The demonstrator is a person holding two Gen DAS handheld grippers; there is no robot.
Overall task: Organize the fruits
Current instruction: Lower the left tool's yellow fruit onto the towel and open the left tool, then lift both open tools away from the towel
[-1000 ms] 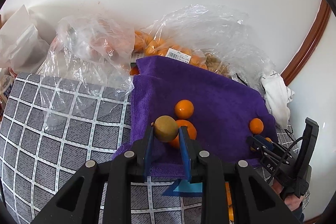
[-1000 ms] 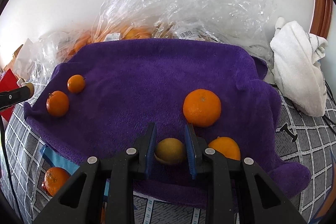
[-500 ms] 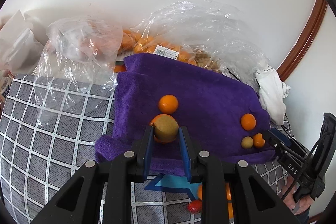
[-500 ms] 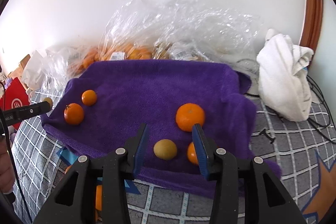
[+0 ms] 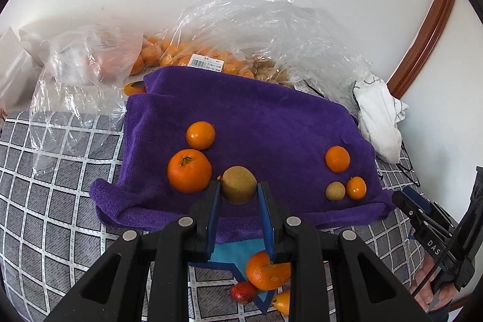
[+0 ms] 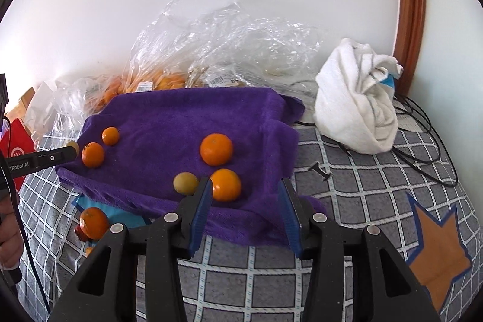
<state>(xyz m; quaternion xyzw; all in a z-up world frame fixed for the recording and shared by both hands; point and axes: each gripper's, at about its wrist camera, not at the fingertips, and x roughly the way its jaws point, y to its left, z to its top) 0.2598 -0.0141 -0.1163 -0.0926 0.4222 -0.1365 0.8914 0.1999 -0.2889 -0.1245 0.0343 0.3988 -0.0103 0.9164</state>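
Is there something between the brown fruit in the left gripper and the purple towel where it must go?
Nothing visible. The brown fruit is clamped in the left gripper, with bare purple towel just beyond it.

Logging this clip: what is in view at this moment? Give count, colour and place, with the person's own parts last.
towel: one, purple, spread on the checked cover
checked cover: one, grey and white, under everything
oranges on towel: four, orange, two at each end
yellowish fruit on towel: one, beside the right-hand oranges
loose orange: one, on the cover in front of the towel
red fruit: one, beside the loose orange
plastic bags: several, clear, holding oranges, against the wall
white cloth: one, bundled, right of the towel
cables: black, by the cloth
left gripper: shut on a brownish fruit
right gripper: open, empty, over the towel's near edge
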